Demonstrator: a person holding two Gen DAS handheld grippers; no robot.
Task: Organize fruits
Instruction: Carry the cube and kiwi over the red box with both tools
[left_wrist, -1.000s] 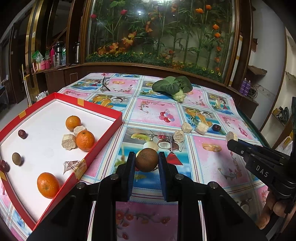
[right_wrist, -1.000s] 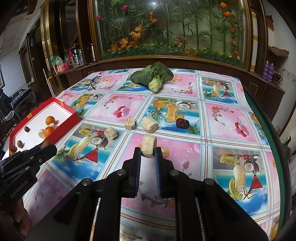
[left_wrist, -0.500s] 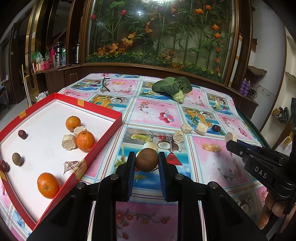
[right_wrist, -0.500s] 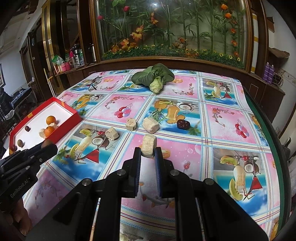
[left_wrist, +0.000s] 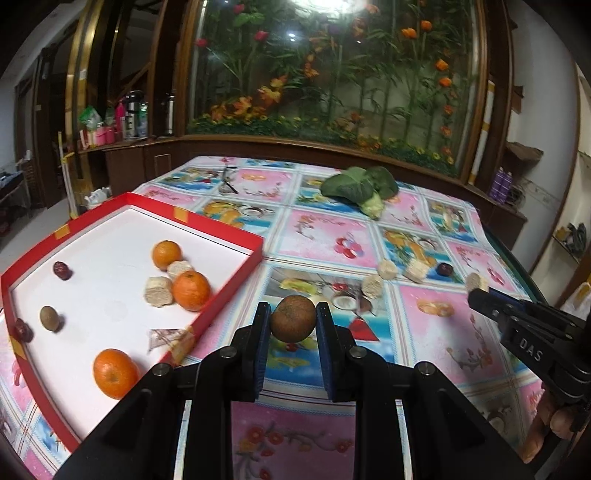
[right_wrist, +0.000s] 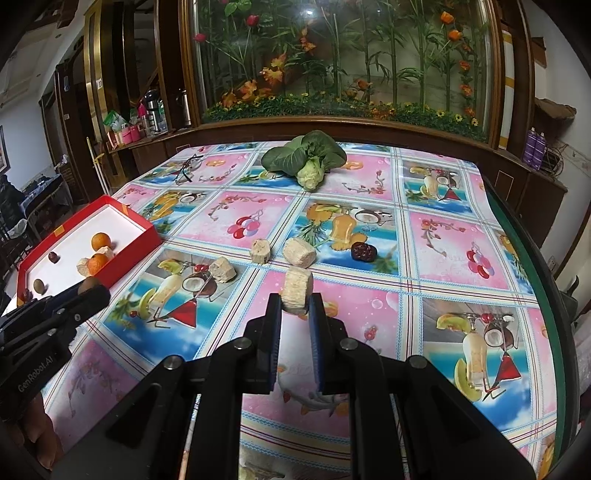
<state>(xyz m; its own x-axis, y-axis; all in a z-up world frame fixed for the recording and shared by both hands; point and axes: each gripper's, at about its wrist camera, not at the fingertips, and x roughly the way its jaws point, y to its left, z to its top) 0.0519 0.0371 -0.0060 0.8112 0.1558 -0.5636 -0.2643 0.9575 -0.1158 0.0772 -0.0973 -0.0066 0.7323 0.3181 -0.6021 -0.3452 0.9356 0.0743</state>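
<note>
Left gripper (left_wrist: 291, 326) clamped on brown round fruit (left_wrist: 292, 318), held above tablecloth just right of red tray (left_wrist: 236, 286). Right gripper (right_wrist: 295, 308) pinching pale chunk (right_wrist: 297, 291). Tray holds three oranges, dates, chunks, small brown fruit — roughly half done. Left on cloth: three pale chunks (right_wrist: 299, 252), dark date (right_wrist: 364, 251). Tray's near corner cut off.

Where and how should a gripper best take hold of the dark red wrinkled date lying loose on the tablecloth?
The dark red wrinkled date lies flat and apart from the pale chunks. Come from above with the jaws across its narrower width. It is small and low, so the fingertips would likely need to reach nearly down to the patterned tablecloth.
</note>
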